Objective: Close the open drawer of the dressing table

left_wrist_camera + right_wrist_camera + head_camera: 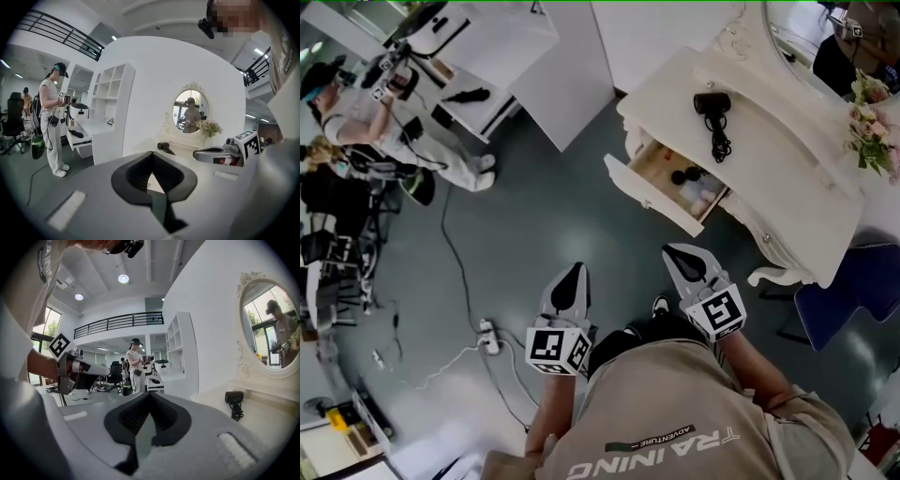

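state: drawer [649, 192] open, items [694, 187] inside | left tool [577, 272], right tool [675, 253] closed, empty, short of drawer | risk: off-centre push skews, jams drawer

- Drawer [652, 195]: far end hidden under the tabletop [787, 150]; the things [692, 184] inside are too small to tell.
- Mirror [806, 28]: cut off by the top edge.
- Flowers [870, 122]: cut off at the right edge.

Only readable print is on the shirt [694, 412]: big "TRAINING" with a smaller "ADVENTURE" next to it, upside down in head view.
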Demonstrator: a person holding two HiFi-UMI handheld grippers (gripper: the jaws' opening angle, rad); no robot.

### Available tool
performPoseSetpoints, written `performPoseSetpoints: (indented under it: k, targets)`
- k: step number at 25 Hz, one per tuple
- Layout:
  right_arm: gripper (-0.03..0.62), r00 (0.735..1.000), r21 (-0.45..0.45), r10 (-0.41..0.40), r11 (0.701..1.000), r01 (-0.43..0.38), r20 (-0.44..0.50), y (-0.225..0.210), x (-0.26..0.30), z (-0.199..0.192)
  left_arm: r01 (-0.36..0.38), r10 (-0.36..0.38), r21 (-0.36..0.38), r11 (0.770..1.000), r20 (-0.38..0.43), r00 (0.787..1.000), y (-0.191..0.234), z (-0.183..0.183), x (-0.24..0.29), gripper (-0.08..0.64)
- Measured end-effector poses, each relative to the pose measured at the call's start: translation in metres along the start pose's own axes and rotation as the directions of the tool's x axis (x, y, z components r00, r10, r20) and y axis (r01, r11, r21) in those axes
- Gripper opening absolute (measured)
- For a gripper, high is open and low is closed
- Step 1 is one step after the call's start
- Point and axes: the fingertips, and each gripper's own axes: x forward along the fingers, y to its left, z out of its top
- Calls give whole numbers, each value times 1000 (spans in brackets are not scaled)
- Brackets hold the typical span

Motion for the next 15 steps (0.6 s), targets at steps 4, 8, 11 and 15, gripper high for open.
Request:
performPoseSetpoints:
  k: [4, 8, 11, 15]
  targets:
    - [2, 999, 21, 21, 1000, -20, -27, -5, 21, -5, -23, 22, -44, 999, -19, 1000, 22, -7, 13, 18]
    - [2, 999, 3, 15, 1000, -14, -41, -6, 47, -5, -11, 11, -30, 999, 6, 1000, 45, -3, 27, 18]
    - [2, 999, -36, -23, 999, 22, -38, -5, 70, 5, 21, -22, 8, 1000, 19, 1000, 66, 2, 38, 18]
    - [2, 993, -17, -117, 993, 117, 3, -2, 92, 30, 87, -88, 37, 996, 27, 996, 94, 16, 51, 18]
